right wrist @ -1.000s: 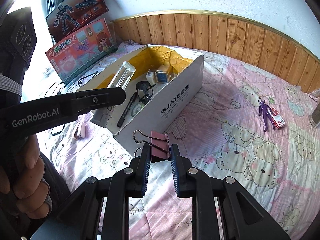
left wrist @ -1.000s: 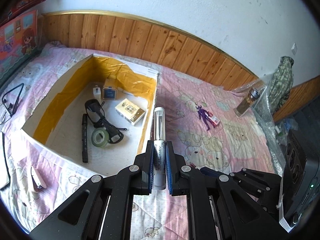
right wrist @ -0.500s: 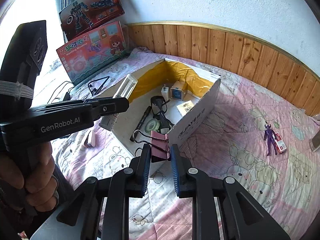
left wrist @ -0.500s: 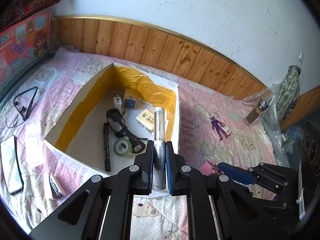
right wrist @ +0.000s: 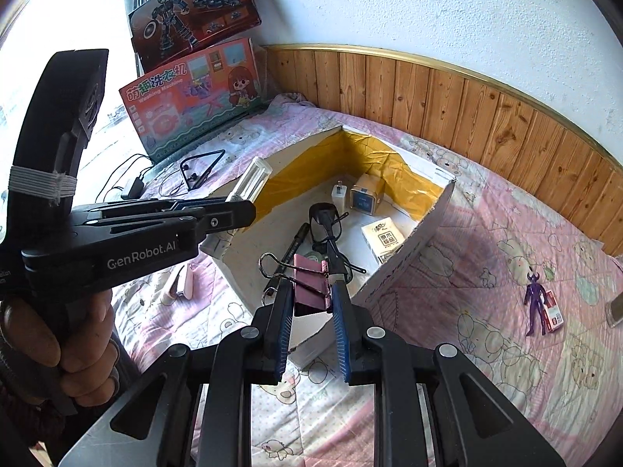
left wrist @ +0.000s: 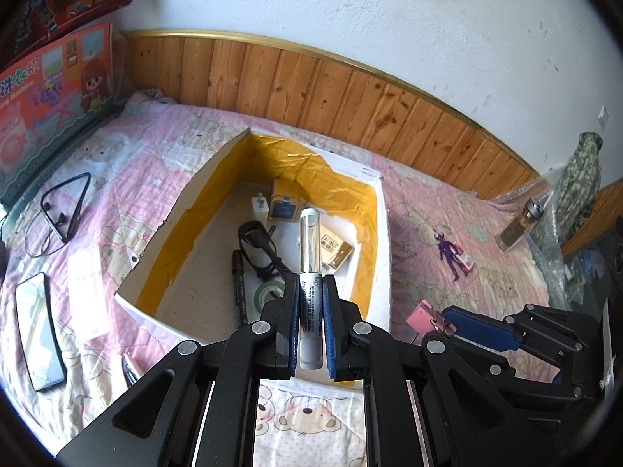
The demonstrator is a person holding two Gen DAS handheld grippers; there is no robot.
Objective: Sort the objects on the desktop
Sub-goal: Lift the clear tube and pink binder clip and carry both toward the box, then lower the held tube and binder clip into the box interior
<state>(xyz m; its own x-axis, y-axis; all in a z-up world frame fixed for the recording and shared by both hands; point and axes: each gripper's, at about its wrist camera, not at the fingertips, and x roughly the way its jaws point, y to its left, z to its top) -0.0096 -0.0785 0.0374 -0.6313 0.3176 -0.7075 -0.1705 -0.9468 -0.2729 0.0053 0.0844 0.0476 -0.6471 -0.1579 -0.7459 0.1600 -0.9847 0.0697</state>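
Partway through, by the look of it. Left gripper clamped on clear-capped tube, poised above near wall of open box. Already inside box, ahead of the fingers: marker, tape roll, glasses, small cartons. Right gripper clamped on pink binder clip, also over box's near edge. Left to do: both held items unreleased; phone far left of left gripper, purple figure off to its right, both outside on the quilt.
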